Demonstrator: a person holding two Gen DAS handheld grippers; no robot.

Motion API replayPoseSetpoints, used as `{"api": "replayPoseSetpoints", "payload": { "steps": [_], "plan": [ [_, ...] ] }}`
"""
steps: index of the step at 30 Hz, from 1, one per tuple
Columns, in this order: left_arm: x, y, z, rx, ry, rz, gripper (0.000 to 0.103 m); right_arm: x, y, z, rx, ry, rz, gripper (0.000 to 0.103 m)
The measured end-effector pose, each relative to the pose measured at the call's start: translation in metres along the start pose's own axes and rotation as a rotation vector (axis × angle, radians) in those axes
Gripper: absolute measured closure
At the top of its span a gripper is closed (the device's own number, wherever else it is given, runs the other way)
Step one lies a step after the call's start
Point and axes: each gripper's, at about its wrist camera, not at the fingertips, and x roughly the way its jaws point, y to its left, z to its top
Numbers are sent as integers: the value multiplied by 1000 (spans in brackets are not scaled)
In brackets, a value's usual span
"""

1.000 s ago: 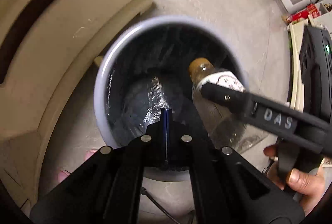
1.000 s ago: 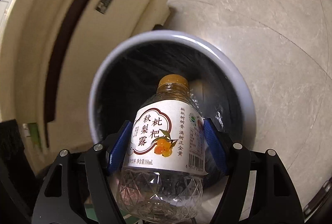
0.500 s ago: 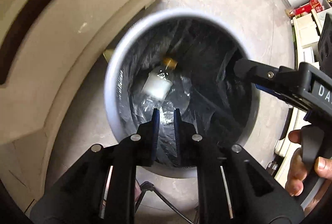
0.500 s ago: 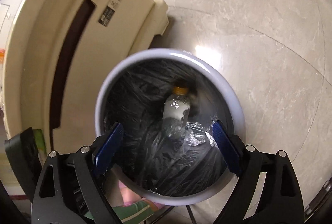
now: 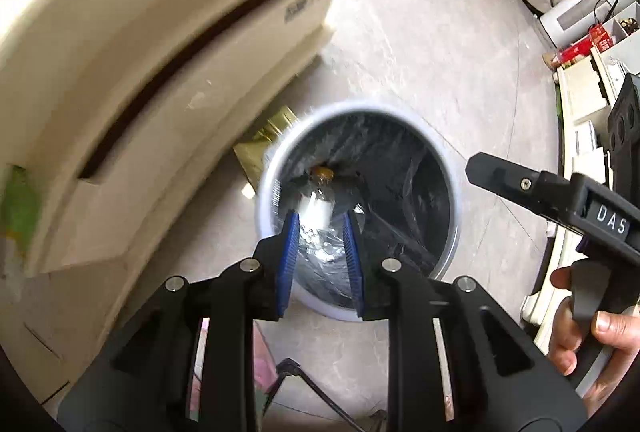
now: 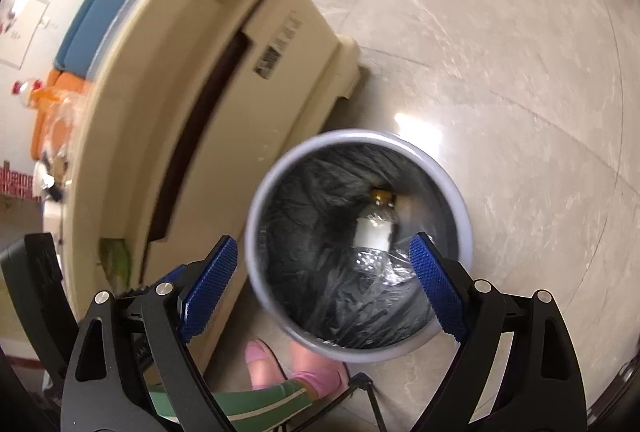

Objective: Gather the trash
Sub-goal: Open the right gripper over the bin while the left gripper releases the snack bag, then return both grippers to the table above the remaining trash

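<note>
One bottle (image 6: pixel 375 228) lies inside the bin (image 6: pixel 256 228), down on the black liner (image 6: pixel 316 264), its orange cap pointing toward the far wall and its white label facing up. In the left wrist view the same bottle (image 5: pixel 318 201) shows between the blue pads, deep in the bin (image 5: pixel 452 232) and well below them.

The right tool (image 6: pixel 324 288) hangs above the bin with its jaws spread wide, empty, one pad over the near left rim and the other over the right rim. The left tool (image 5: pixel 320 260) is also empty, its jaws parted only narrowly, above the bin's near edge.

The bin stands on the pale stone floor (image 6: pixel 500 71), just beside a cream plastic table (image 6: pixel 168 79) on its left. A gold box (image 5: pixel 264 147) sits on the floor between that table and the bin. The right hand (image 5: pixel 592 328) grips its tool's handle at the right of the left view. Pink slippers (image 6: pixel 280 364) show near the bin's bottom edge.
</note>
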Motion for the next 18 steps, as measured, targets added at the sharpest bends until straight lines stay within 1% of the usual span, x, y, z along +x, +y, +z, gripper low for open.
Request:
{"api": "replayPoseSetpoints", "payload": {
  "steps": [2,3,4,7,9,11,12,13,15,16,18],
  "plan": [
    [-23,7,4,-8,-36,12,80,-15,21,4,-50,-27,12,16],
    [-37,13,6,-15,-59,18,76,-22,31,7,-67,-39,27,16],
    [-52,19,8,-23,-85,27,66,-31,44,10,-89,-56,43,16],
    [-98,47,11,-60,-181,67,46,-54,90,16,-180,-97,93,15],
    [-127,71,12,-106,-232,89,44,-63,127,18,-260,-111,126,14],
    [-155,102,9,-156,-270,122,40,-66,166,17,-334,-112,150,14],
    [-170,119,5,-179,-295,154,35,-65,191,15,-378,-107,169,14],
    [-184,137,1,-204,-318,202,29,-63,211,13,-414,-101,177,13],
    [-206,173,-10,-253,-355,285,26,-54,252,6,-485,-86,193,13],
    [-215,193,-17,-284,-361,314,24,-47,274,2,-519,-72,206,13],
    [-226,231,-28,-340,-361,342,24,-34,311,-7,-578,-52,220,13]
  ]
}}
